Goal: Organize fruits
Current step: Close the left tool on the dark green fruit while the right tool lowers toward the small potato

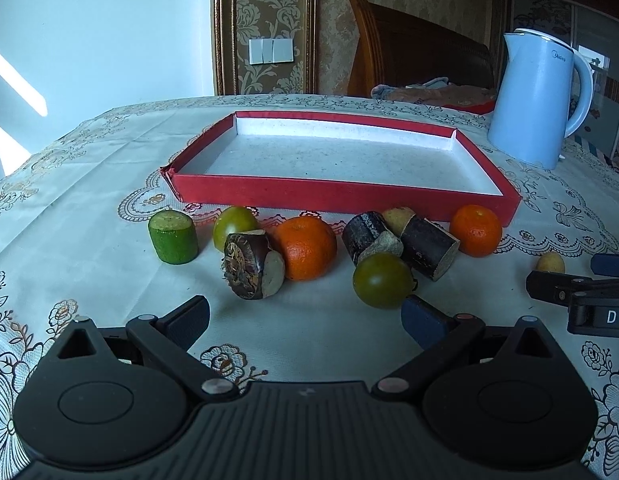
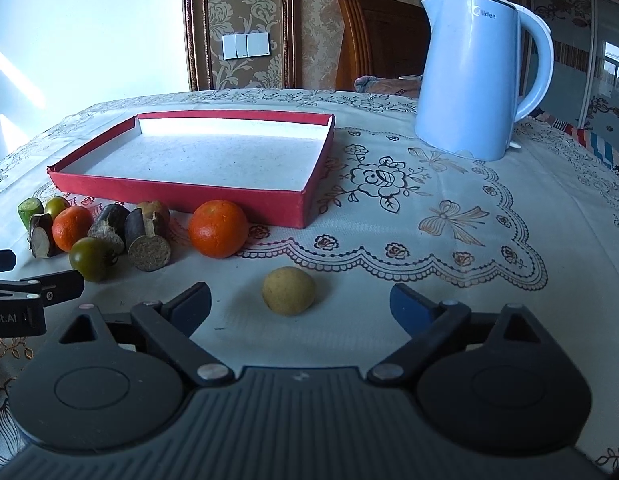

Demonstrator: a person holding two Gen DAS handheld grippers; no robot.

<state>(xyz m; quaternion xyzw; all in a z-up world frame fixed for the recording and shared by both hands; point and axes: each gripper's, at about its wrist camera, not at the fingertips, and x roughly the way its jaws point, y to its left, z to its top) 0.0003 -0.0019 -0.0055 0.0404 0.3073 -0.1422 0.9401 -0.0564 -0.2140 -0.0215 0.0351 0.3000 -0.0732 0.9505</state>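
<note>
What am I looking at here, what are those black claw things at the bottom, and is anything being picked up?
There is no robot here: a person holds a hand-held two-finger gripper in each hand, and a wide-angle camera on each looks forward along its fingers. One picture comes from the left gripper, the other from the right gripper. Both stand open and hold nothing.

On the tablecloth sits an empty red tray with a blue kettle off to the right. In front of the tray lie two oranges, two green tomatoes, a green cucumber piece and several dark sugarcane pieces. A small yellowish round fruit lies just ahead of the right gripper, between its open fingers but not touched, so it looks like the likely next pick.
</note>
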